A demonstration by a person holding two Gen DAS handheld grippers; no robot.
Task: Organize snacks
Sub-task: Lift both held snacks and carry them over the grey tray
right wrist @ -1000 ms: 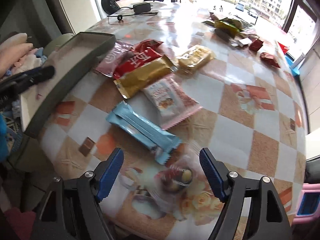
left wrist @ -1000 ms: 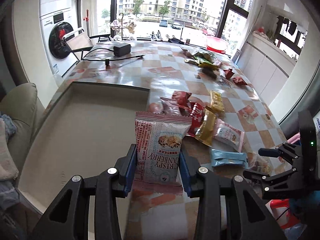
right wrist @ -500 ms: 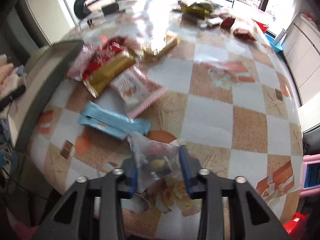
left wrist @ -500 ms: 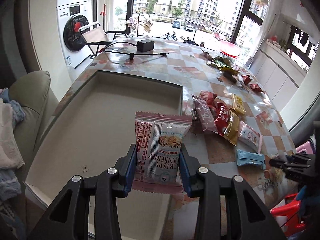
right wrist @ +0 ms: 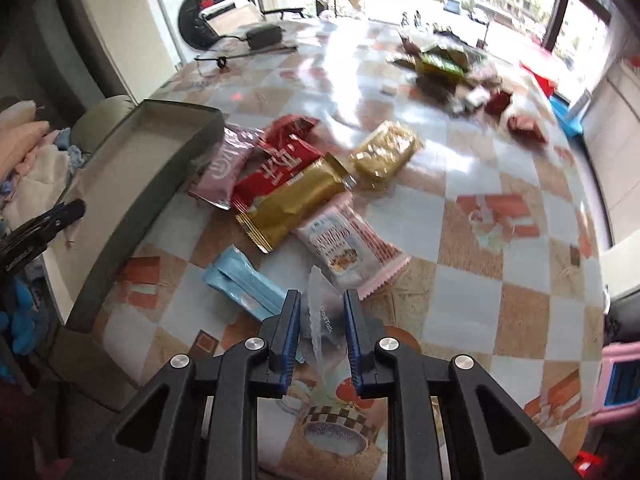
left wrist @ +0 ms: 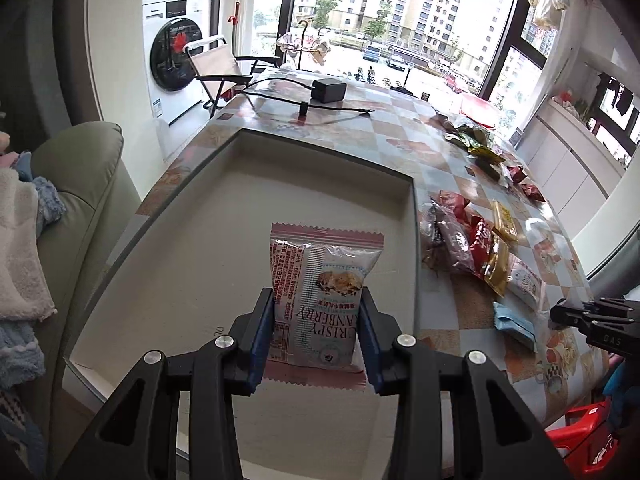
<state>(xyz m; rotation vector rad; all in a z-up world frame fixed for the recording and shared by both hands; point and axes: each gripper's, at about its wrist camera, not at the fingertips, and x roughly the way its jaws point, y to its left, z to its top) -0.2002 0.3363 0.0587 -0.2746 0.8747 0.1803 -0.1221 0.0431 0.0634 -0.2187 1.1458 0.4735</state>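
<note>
My left gripper point(left wrist: 318, 300) is shut on a pink-edged Crispy Cranberry packet point(left wrist: 320, 292) and holds it above the inside of a large grey tray point(left wrist: 248, 216). My right gripper point(right wrist: 320, 304) is shut on a small clear snack packet point(right wrist: 322, 320), lifted just above the table near its front edge. In front of it lie a light blue bar point(right wrist: 244, 284), a second cranberry packet point(right wrist: 344, 248), a gold bar point(right wrist: 296, 200), a red packet point(right wrist: 280, 164), a pink packet point(right wrist: 226, 168) and a yellow packet point(right wrist: 386, 150). The tray point(right wrist: 132, 188) is to its left.
More wrappers point(right wrist: 444, 64) lie in a pile at the far right of the chequered table point(right wrist: 480, 240). A black power adapter with cable point(left wrist: 328, 90) lies behind the tray. A sofa with laundry point(left wrist: 24, 248) stands left of the table. The right gripper point(left wrist: 600, 320) shows at right.
My left gripper has carried the cranberry packet leftward, from over the table to over the tray. My right gripper closed on the clear packet and has lifted it slightly.
</note>
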